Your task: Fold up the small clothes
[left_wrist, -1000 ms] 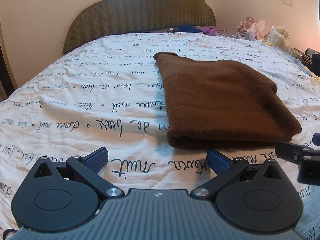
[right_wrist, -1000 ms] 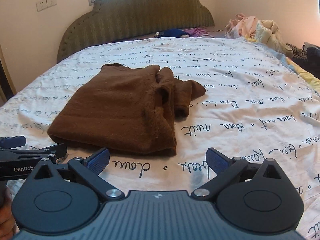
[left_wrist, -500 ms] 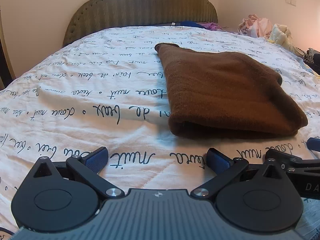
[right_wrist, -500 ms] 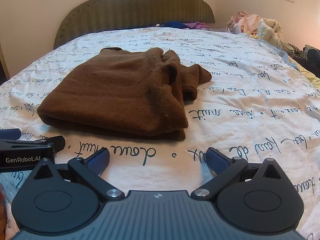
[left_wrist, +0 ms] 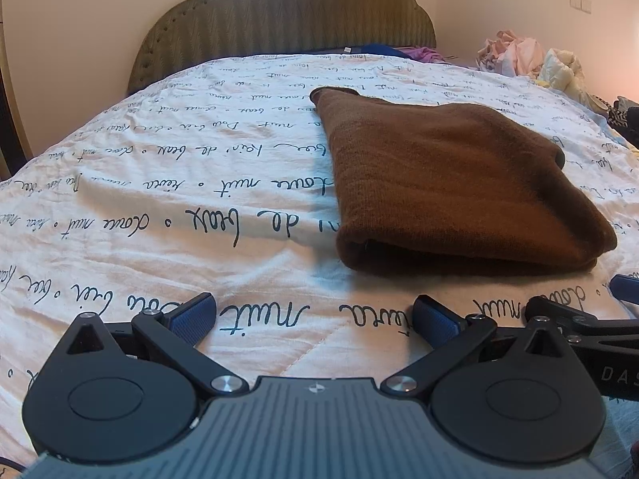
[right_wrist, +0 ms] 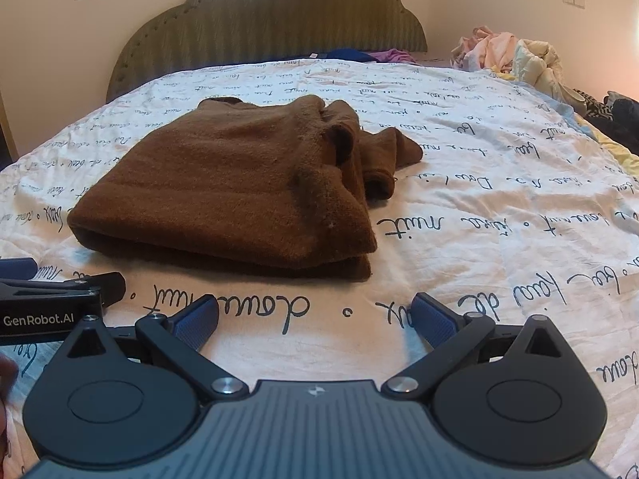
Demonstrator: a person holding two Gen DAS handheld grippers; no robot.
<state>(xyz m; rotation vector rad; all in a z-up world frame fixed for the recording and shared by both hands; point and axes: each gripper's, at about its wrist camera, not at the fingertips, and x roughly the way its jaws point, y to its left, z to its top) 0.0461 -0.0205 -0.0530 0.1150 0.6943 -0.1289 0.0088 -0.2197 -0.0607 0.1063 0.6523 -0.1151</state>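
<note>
Brown knit, thick and fuzzy: a sweater (left_wrist: pixel 451 183) folded into a rough rectangle on the bed (left_wrist: pixel 159 207), lying at about one o'clock in the left wrist view and at eleven o'clock in the right wrist view (right_wrist: pixel 235 187). Doubled layers stacked along the near edge, with a sleeve or loose end (right_wrist: pixel 393 151) spilling out on the far right side, at one o'clock in the right view, probably the untidy bit left to tuck in. Left gripper (left_wrist: pixel 315 321) low over the quilt just short of the near edge, jaws spread wide and holding nothing. Right gripper (right_wrist: pixel 315 319) likewise low and near, jaws wide and bare, facing the sweater's near right corner. Both tools side by side, each one's tip showing at the edge of the other's view, likely placed so as to take the two near corners together and carry them over for another fold. Soft bulky cloth, so apt to slump or slip layers unless pinched deep through the whole stack. At the bed's far end, a green padded headboard (right_wrist: pixel 271 24); at two o'clock, a heap of pale clothes (right_wrist: pixel 515 56), seemingly waiting their turn.
</note>
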